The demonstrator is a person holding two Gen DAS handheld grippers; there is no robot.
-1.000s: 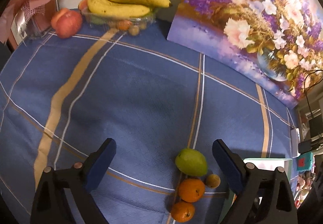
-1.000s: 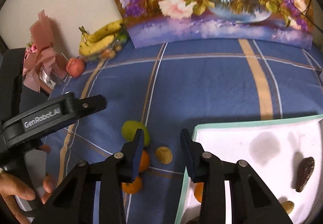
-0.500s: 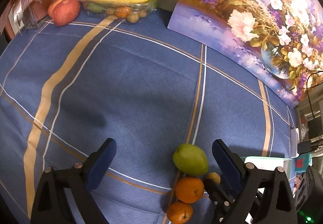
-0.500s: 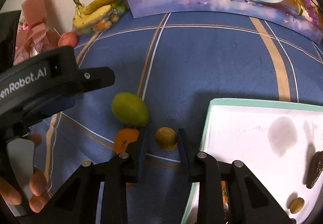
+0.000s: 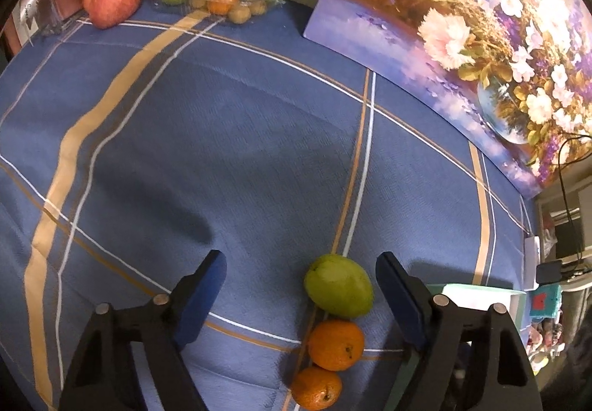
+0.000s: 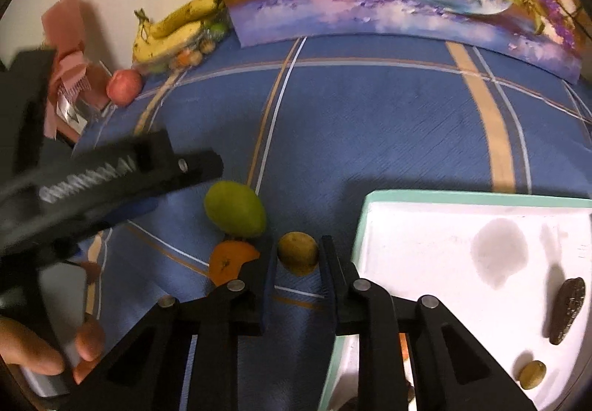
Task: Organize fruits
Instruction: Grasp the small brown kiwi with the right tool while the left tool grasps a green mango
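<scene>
On the blue checked tablecloth (image 6: 370, 137), just beside the white tray (image 6: 444, 226), the right gripper (image 6: 298, 257) has its two fingers on both sides of a small yellow-brown fruit (image 6: 298, 252); the gap is narrow, but I cannot tell if the pads already touch the fruit. The left gripper (image 5: 301, 285) hangs wide apart and holds nothing, with the green mango (image 5: 338, 285) lying between its fingers, nearer the right one. I think the risk is this: the small fruit is round and may roll away or slip out if the fingers close off its middle, and the left finger of the right gripper is very near the orange (image 6: 231, 259), so it can push that one too. The right wrist view shows the tray, with a dark piece (image 6: 566, 311) and a small round fruit (image 6: 531, 374) in it; the left wrist view shows only its corner, but shows clearly two oranges (image 5: 335, 339) in a line below the mango.
</scene>
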